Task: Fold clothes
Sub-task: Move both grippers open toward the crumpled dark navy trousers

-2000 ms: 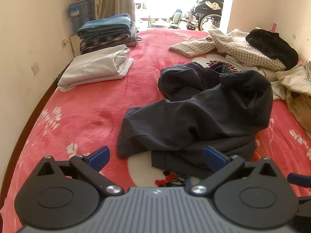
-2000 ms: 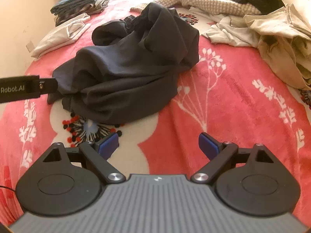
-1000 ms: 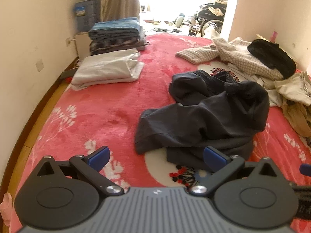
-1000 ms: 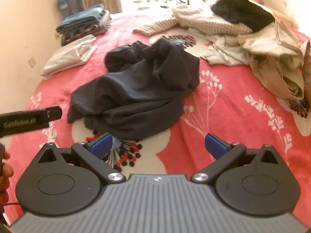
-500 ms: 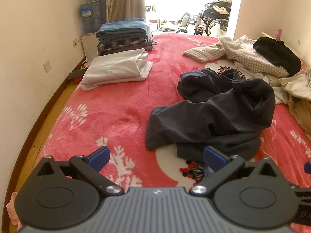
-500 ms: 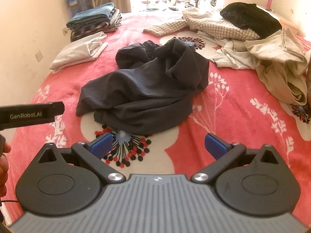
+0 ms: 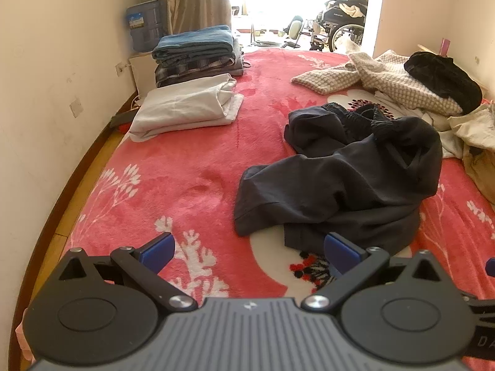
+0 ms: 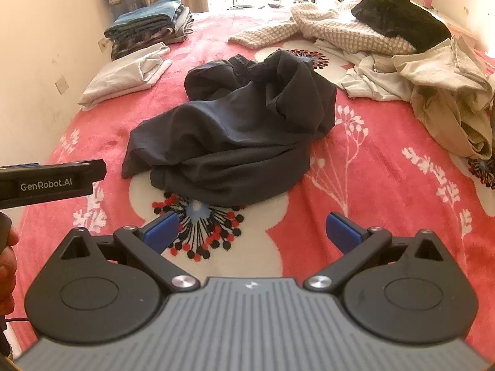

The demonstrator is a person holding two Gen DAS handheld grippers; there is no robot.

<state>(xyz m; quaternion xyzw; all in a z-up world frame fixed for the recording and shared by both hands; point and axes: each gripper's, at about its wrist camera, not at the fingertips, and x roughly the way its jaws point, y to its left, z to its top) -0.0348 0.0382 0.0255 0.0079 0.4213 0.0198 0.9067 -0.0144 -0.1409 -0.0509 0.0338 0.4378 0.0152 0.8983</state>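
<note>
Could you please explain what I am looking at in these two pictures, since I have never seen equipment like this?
There is no robot here: a person holds a two-finger tool in each hand, and a wide-angle camera on each looks forward along its blue-tipped fingers. One picture comes from the left tool, the other from the right tool. Both are open and hold nothing. They hover over a bed with a red floral blanket. A crumpled dark garment lies in the middle, unfolded. Folded stacks sit at the far left, and a loose pile of clothes waits at the right.
</note>
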